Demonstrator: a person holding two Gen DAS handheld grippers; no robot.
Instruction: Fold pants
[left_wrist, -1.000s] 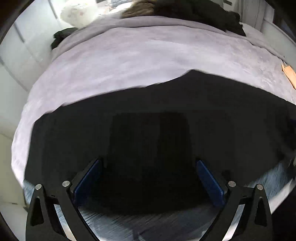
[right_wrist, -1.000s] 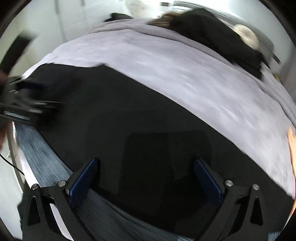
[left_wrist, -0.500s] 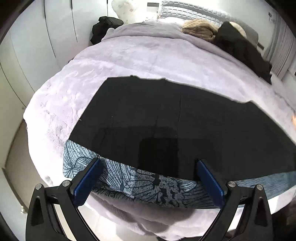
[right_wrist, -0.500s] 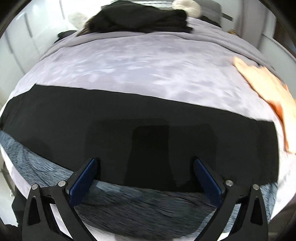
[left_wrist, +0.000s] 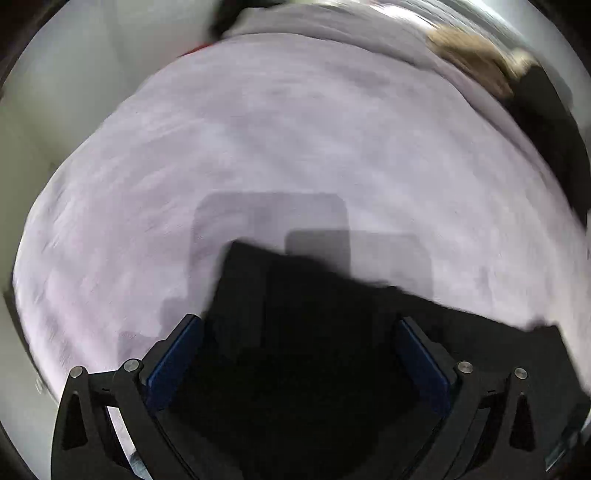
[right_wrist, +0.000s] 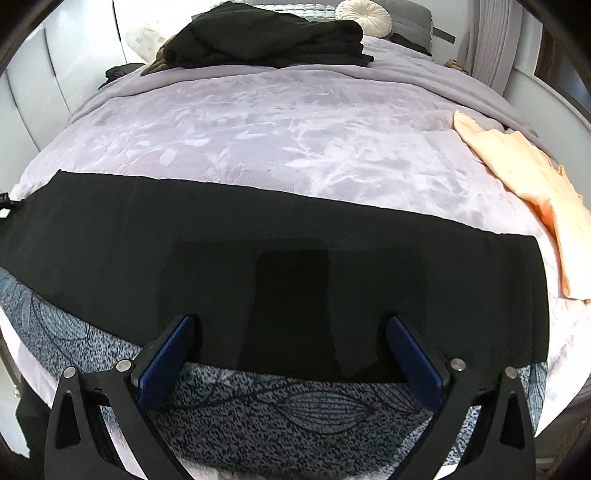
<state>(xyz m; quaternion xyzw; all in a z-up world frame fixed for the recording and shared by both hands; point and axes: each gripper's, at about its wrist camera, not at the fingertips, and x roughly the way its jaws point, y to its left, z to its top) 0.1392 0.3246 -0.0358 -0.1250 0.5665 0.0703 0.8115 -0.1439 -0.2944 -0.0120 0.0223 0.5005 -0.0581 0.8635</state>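
Note:
The black pants (right_wrist: 258, 229) lie flat in a long band across the near part of the lilac bed (right_wrist: 277, 122), over a blue-grey leaf-patterned sheet (right_wrist: 288, 402). My right gripper (right_wrist: 290, 347) is open and empty, hovering above the pants' near edge. In the blurred left wrist view, my left gripper (left_wrist: 295, 350) is open and empty, low over the left end of the pants (left_wrist: 314, 332), whose corner shows ahead between the fingers.
A pile of dark clothes (right_wrist: 266, 40) and a round white cushion (right_wrist: 364, 16) sit at the head of the bed. An orange garment (right_wrist: 528, 184) lies at the right edge. White cupboards (right_wrist: 55, 74) stand to the left of the bed.
The left gripper has swung down and left to the pants' end, its view now blurred. The right gripper has pulled back slightly and steadied. Both stay open.

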